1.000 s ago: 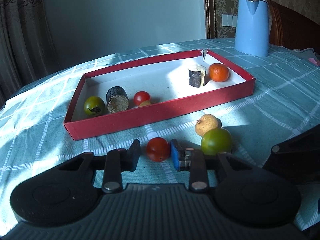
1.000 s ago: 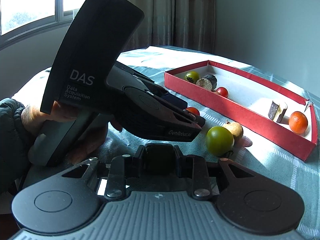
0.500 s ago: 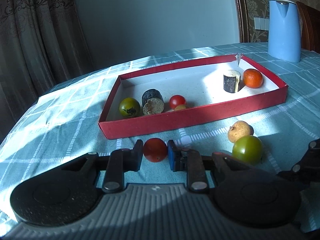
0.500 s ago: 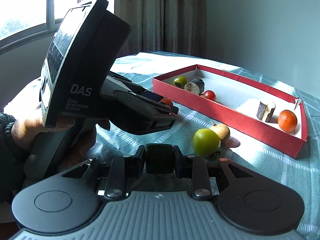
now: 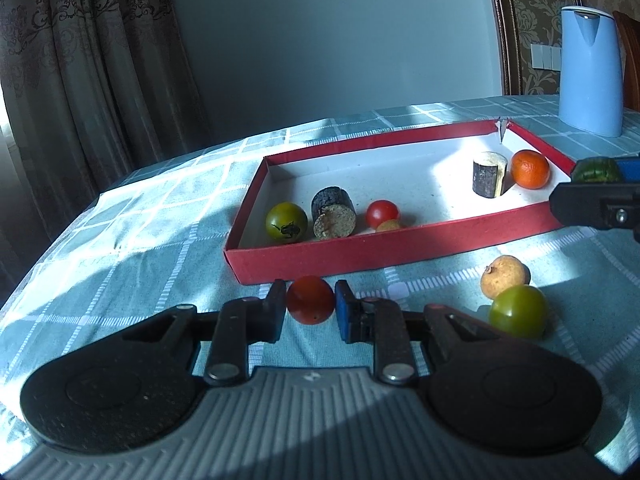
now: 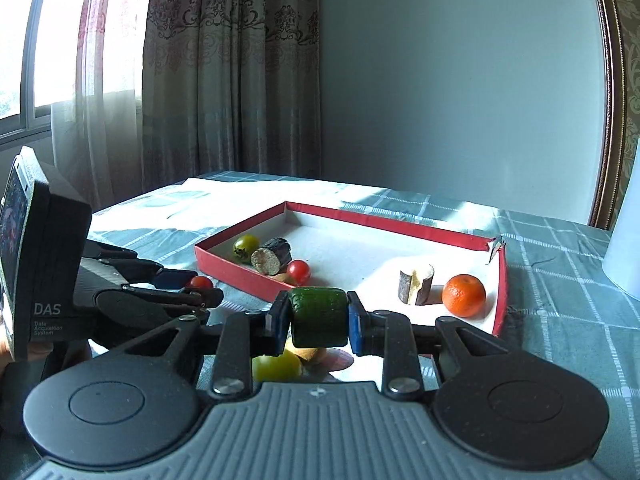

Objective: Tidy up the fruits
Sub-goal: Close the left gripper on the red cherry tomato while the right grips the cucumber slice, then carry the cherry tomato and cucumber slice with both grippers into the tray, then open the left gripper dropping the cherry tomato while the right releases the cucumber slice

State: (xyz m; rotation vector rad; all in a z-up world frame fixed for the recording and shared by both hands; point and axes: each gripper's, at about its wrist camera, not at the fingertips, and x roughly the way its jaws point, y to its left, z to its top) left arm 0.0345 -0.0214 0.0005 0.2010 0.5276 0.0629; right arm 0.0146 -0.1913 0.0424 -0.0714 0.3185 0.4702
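Tomato flesh is soft and thin-skinned, so the red tomato (image 5: 310, 299) is best taken across its widest part with only light pressure; its round, smooth skin is judged likely to slip or roll if squeezed off-centre. It is seen between the fingers of the left claw (image 5: 310, 305), which is closed around it or very nearly so, low over the checked table (image 5: 132, 240) just in front of the near wall of the red box (image 5: 400, 244). The left claw is held level, pointing toward the box.

A green cucumber piece (image 6: 318, 315) is clamped in the right claw (image 6: 318, 318), gripped across its two flat cut ends (a firm, stiff chunk, judged safe to hold harder than the tomato). The right claw is carried higher, above the table, aimed at the box's near wall, with a green tomato (image 6: 276, 366) and a tan fruit (image 5: 505, 276) lying on the cloth beneath it.

Already lying inside the box are a green tomato (image 5: 286, 223), a dark cut chunk (image 5: 334, 218), a small red tomato (image 5: 383, 213), an upright cut piece (image 5: 489, 175) and an orange (image 5: 531, 169). A blue kettle (image 5: 588, 72) stands well beyond.
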